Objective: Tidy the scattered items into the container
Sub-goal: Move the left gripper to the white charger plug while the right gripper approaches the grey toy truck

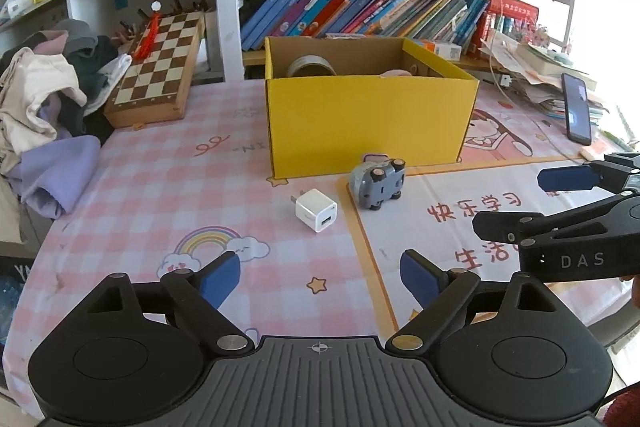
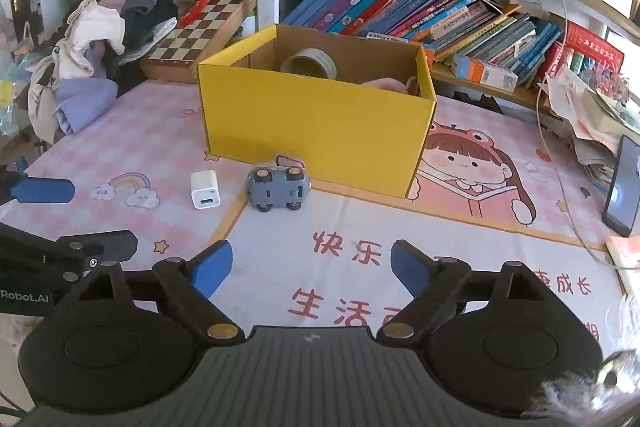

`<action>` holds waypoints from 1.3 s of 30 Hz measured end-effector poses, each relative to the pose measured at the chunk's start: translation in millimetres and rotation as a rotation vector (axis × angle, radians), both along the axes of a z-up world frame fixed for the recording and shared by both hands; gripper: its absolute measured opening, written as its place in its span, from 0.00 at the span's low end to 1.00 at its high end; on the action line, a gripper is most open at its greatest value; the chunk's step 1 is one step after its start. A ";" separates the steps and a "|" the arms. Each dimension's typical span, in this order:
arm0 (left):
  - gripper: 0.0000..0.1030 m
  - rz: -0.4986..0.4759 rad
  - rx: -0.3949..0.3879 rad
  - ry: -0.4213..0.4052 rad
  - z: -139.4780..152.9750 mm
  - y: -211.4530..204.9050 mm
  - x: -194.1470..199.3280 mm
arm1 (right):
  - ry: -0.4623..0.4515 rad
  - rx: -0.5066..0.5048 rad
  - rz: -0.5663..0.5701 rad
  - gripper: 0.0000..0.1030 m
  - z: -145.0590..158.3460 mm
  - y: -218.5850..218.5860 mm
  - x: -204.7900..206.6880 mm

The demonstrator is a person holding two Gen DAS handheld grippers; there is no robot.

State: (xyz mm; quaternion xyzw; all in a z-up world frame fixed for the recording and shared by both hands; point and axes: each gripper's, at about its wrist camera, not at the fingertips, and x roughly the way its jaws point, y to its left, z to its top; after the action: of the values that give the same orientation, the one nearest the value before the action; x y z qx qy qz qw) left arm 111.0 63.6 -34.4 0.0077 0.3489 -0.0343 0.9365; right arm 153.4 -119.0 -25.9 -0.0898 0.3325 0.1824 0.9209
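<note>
A yellow cardboard box (image 1: 368, 119) (image 2: 316, 123) stands on the pink checked table mat, holding a roll of tape (image 1: 311, 66) (image 2: 309, 63) and something pink (image 2: 386, 83). In front of it a grey toy car (image 1: 377, 183) (image 2: 277, 188) lies on its side, wheels showing. A white USB charger (image 1: 316, 209) (image 2: 205, 189) rests just left of the car. My left gripper (image 1: 320, 277) is open and empty, hovering short of the charger. My right gripper (image 2: 311, 269) is open and empty too, short of the car. Each gripper shows at the edge of the other's view.
A folding chessboard (image 1: 158, 67) and a pile of clothes (image 1: 44, 99) crowd the left side. Leaning books (image 1: 360, 9) fill the shelf behind the box. A phone (image 1: 577, 109) (image 2: 623, 187) stands propped at the right beside stacked papers and a white cable.
</note>
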 end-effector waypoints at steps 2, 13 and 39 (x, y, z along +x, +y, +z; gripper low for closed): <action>0.87 0.005 -0.002 0.012 -2.0 0.0 3.1 | 0.004 -0.005 0.005 0.84 -1.1 0.5 2.4; 0.87 0.021 -0.019 0.070 -13.3 -0.2 20.7 | 0.051 -0.013 0.026 0.86 -7.6 2.0 23.6; 0.87 0.068 0.004 0.079 -24.0 -0.7 47.7 | 0.136 0.010 0.146 0.85 -21.9 20.2 83.2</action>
State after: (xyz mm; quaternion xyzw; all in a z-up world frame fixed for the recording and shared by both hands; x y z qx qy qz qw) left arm 158.7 62.9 -58.4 -0.0036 0.3859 -0.0020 0.9225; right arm 236.6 -98.8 -47.8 -0.0965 0.3860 0.2562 0.8809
